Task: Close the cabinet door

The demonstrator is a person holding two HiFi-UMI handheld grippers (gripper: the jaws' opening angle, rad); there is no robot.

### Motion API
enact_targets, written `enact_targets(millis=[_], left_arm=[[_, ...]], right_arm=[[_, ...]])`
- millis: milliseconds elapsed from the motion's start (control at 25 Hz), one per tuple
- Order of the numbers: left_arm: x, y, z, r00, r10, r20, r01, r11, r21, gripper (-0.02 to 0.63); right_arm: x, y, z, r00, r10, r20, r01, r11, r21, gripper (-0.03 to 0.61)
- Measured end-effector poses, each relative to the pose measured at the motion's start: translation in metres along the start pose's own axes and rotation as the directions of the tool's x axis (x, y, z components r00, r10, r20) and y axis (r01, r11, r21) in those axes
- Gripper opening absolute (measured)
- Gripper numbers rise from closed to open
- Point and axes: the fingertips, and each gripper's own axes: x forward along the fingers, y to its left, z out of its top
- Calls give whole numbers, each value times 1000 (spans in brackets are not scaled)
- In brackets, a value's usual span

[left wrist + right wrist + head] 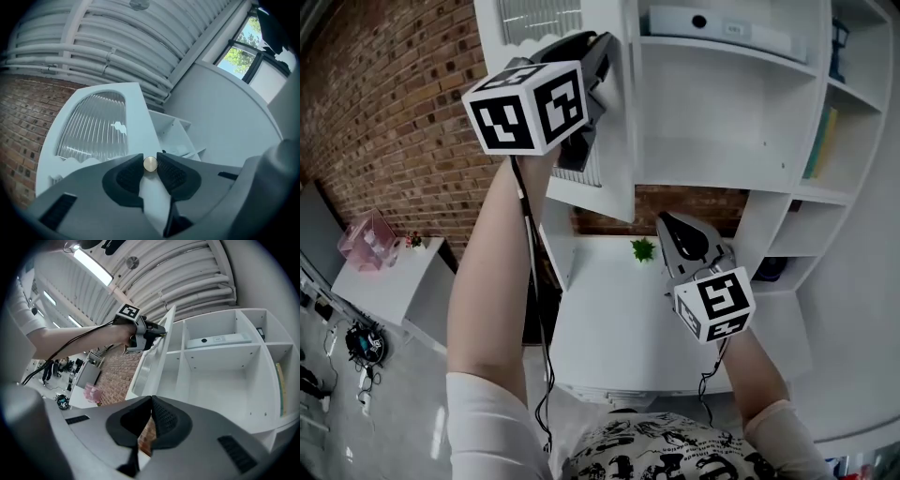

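Observation:
The white cabinet door (614, 178) with a ribbed glass panel (96, 129) stands ajar in front of the open white shelves (722, 103). My left gripper (150, 169) is raised high and shut on the door's small brass knob (150, 163), which sits between the two pads. In the right gripper view the door (157, 357) is seen edge-on, with the left gripper (159, 330) at its edge. My right gripper (667, 225) hangs lower, in front of the shelves. Its jaws (151, 404) are shut with nothing between them.
A small green plant (643, 249) stands on the white desk (609, 319) under the cabinet. A white box (722, 28) lies on the top shelf, and books (817, 145) stand at the right. A brick wall (394, 103) and a pink container (367, 241) are to the left.

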Motion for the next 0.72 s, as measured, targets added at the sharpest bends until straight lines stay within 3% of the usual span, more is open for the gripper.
enact_targets(millis=[440, 720], left_arm=[[44, 10, -25, 995, 92, -38, -87, 990, 115, 101], [67, 18, -39, 992, 122, -39, -115, 982, 147, 104]], right_arm=[[30, -44, 1, 1000, -13, 7, 14, 998, -61, 17], [44, -64, -5, 999, -34, 2, 34, 999, -40, 16]])
